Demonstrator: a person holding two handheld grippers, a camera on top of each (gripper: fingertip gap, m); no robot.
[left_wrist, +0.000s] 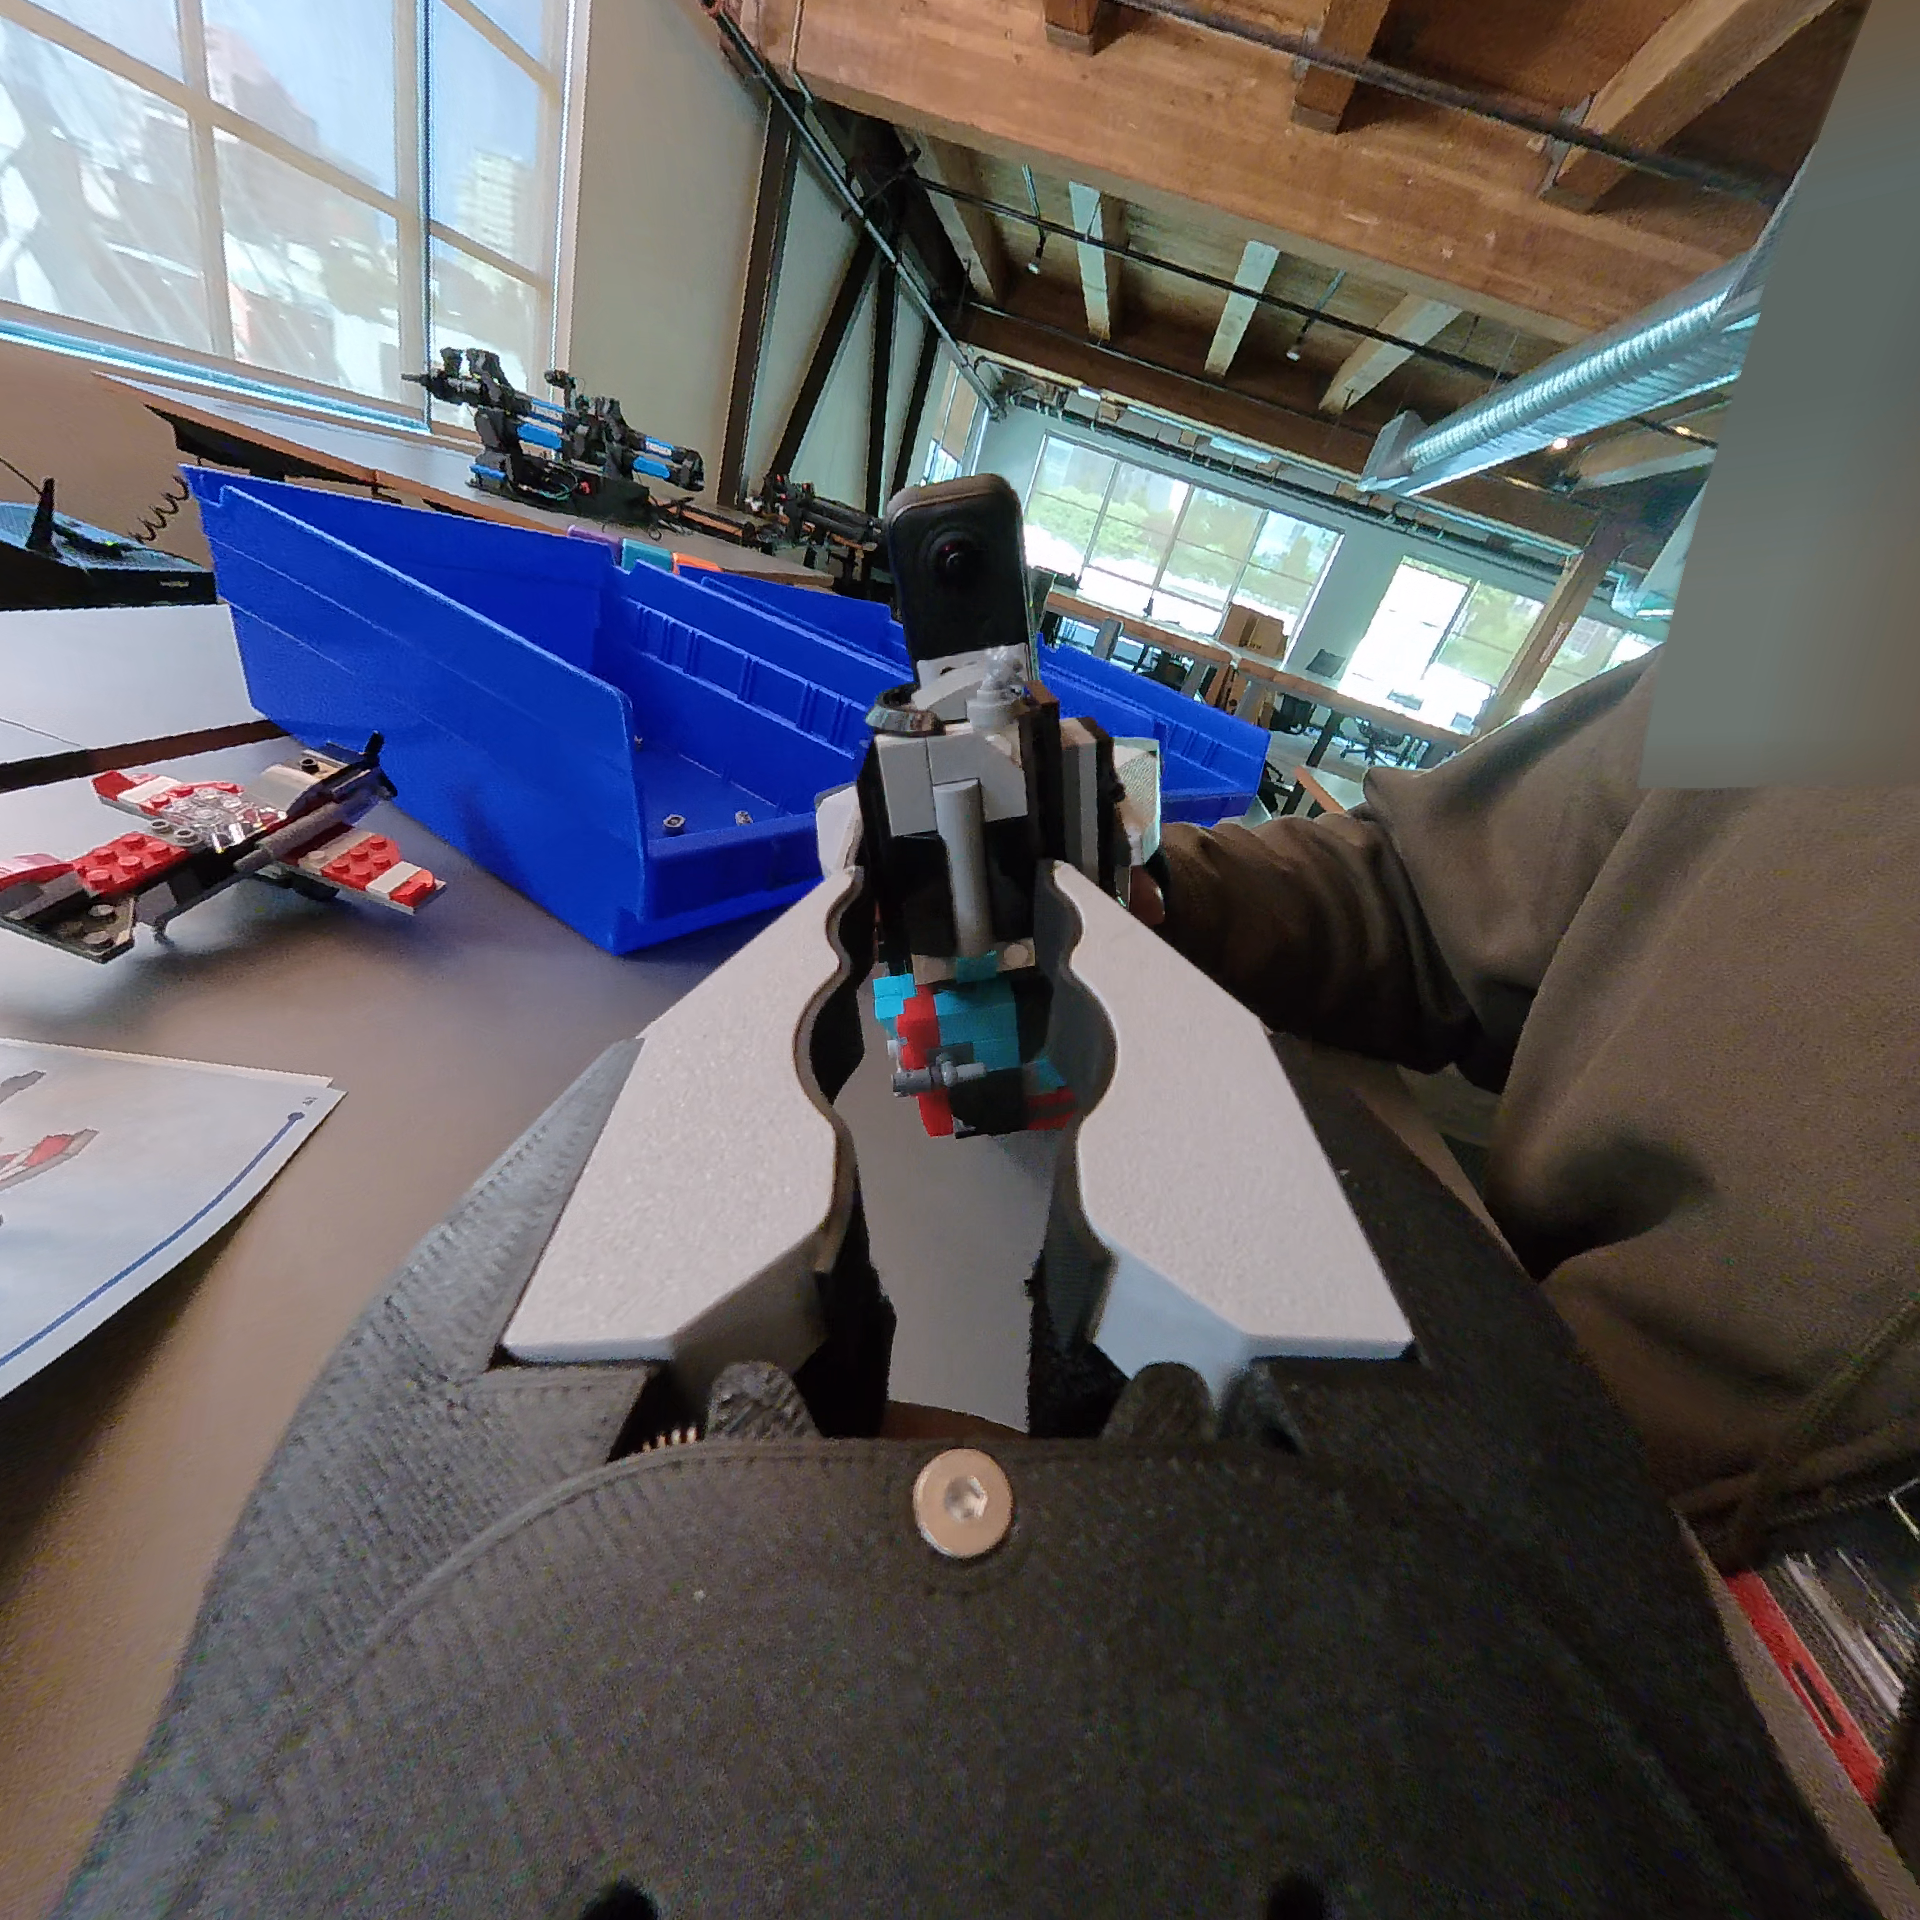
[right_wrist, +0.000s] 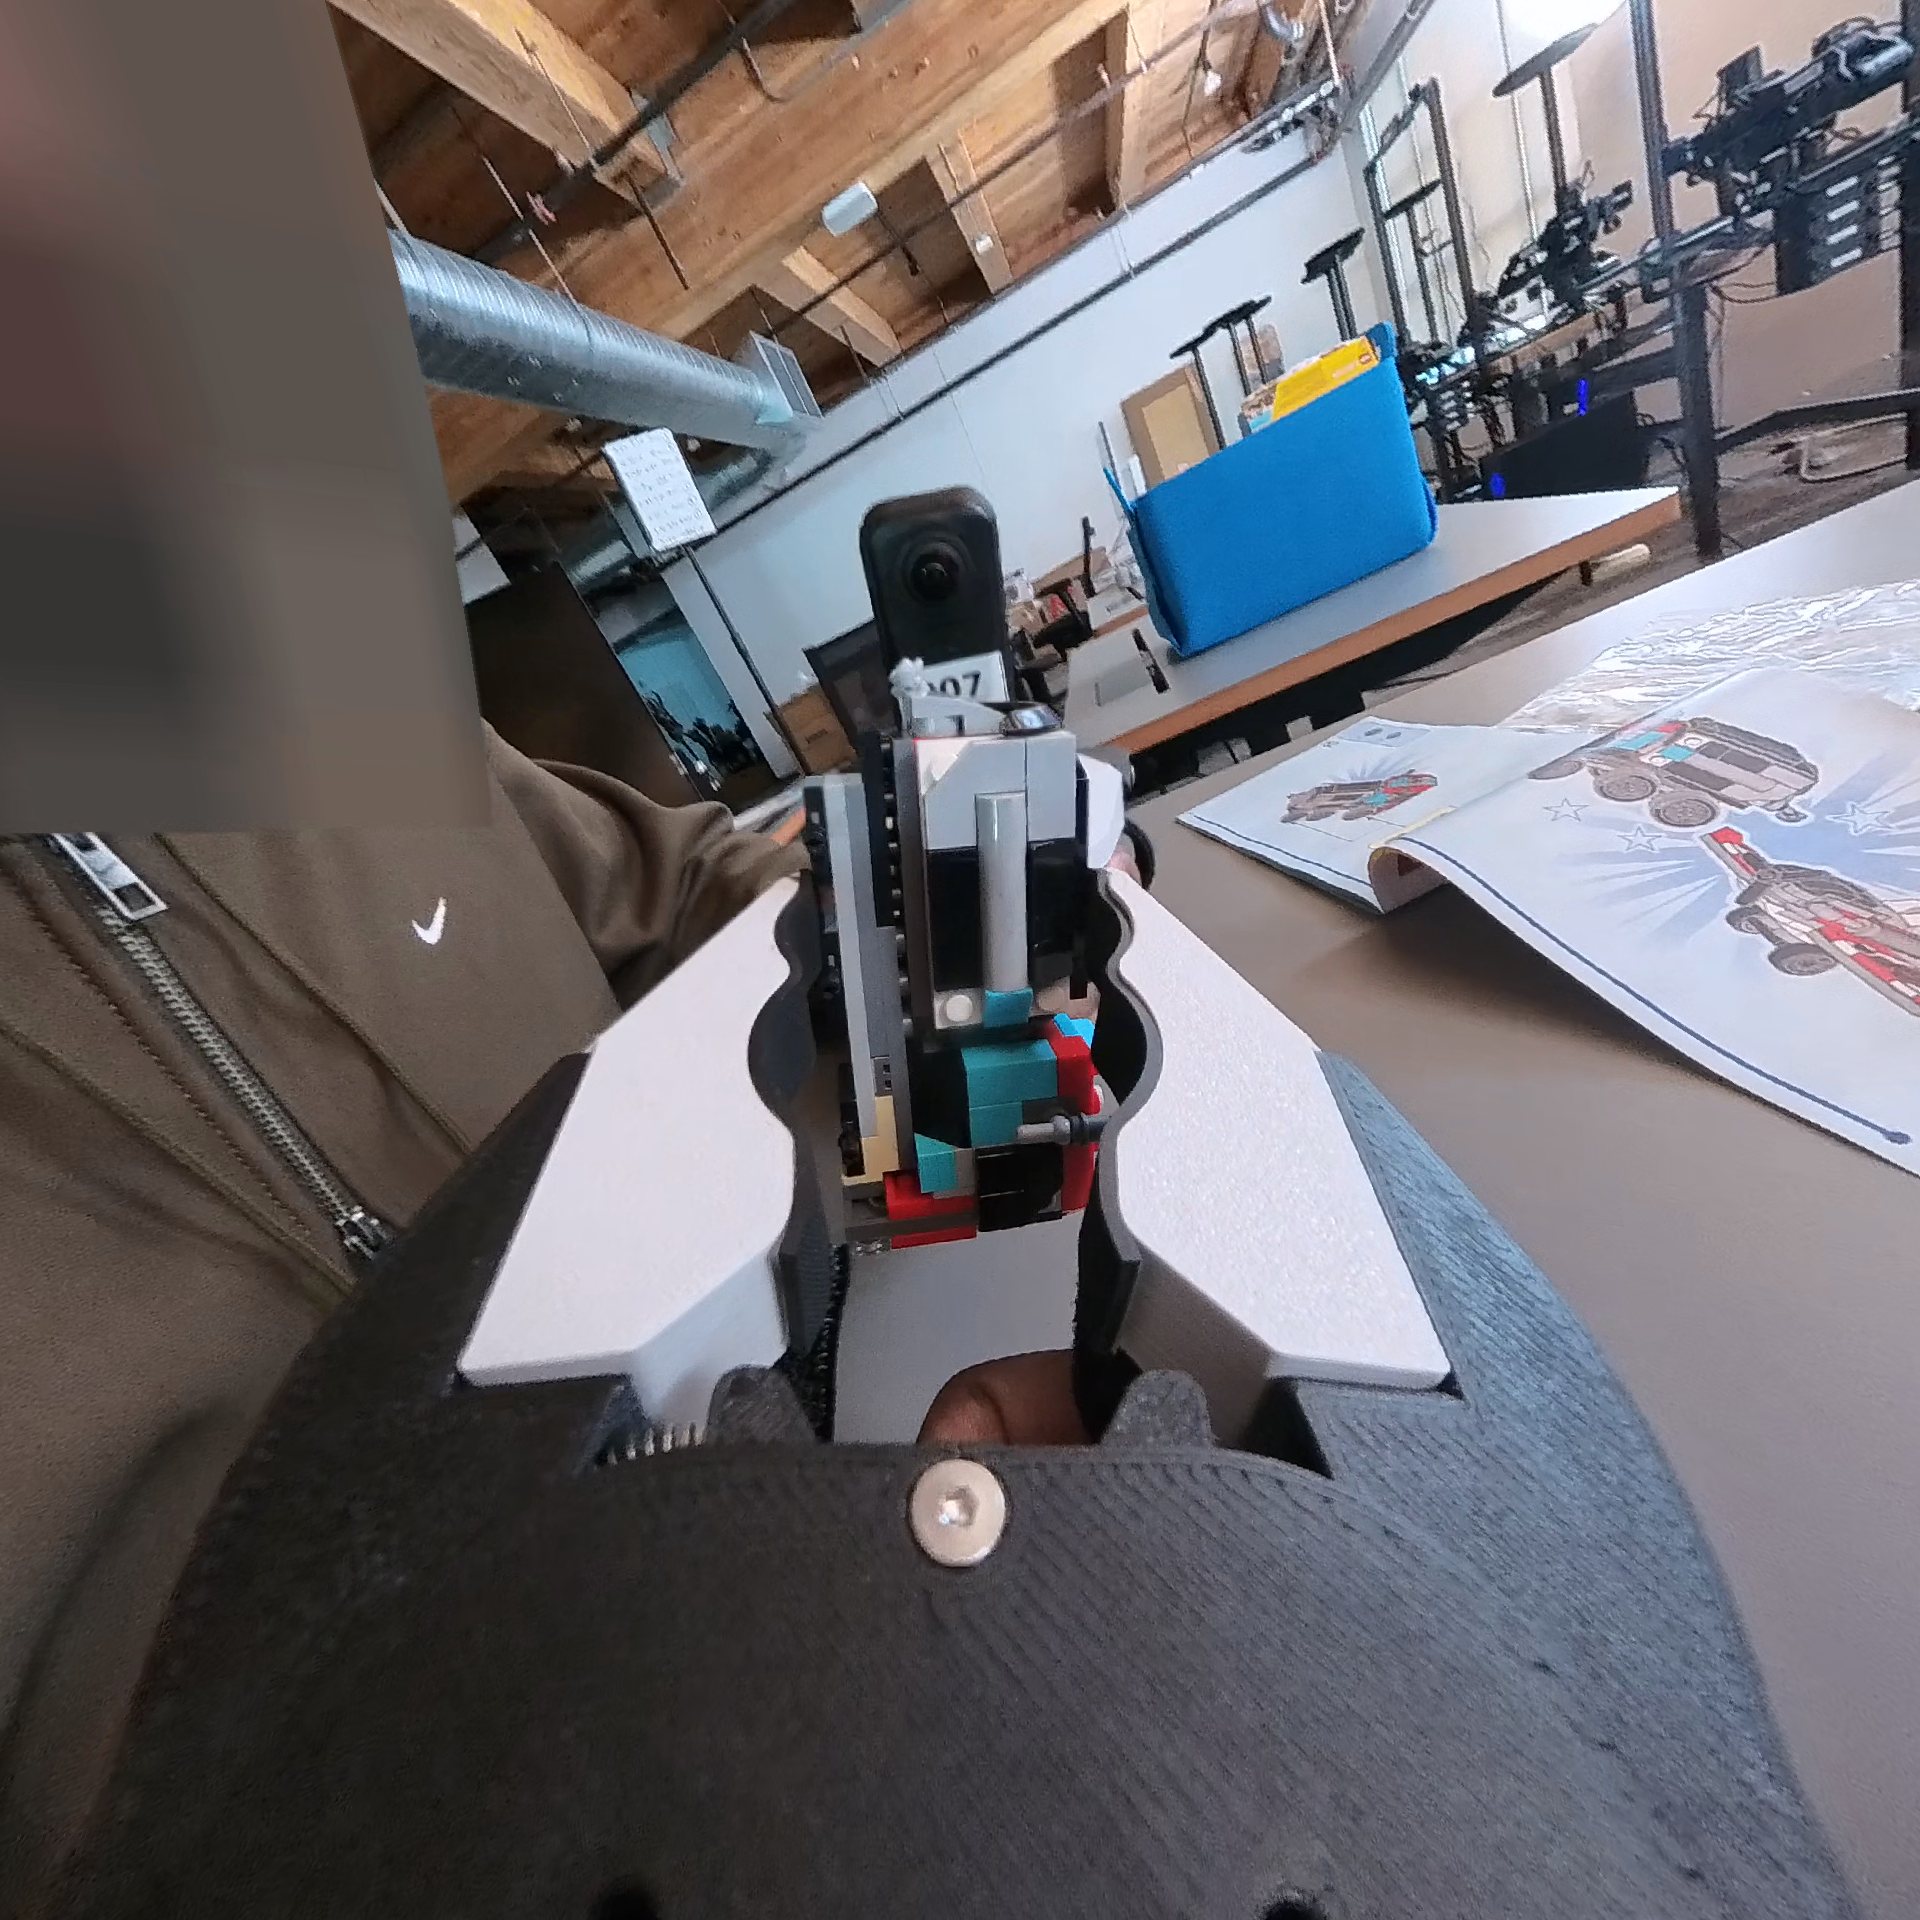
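Both grippers are clamping one brick model, left gripper and right gripper facing each other. Left view is showing blue bins and a red plane further left; right view is showing a booklet to the right.

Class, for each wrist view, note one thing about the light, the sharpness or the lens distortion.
Left wrist view: the windows are blown out bright, and the blue bin bows with wide-angle distortion. Right wrist view: the brick model is sharp, the open booklet softens toward the edge, and the table tilts steeply.
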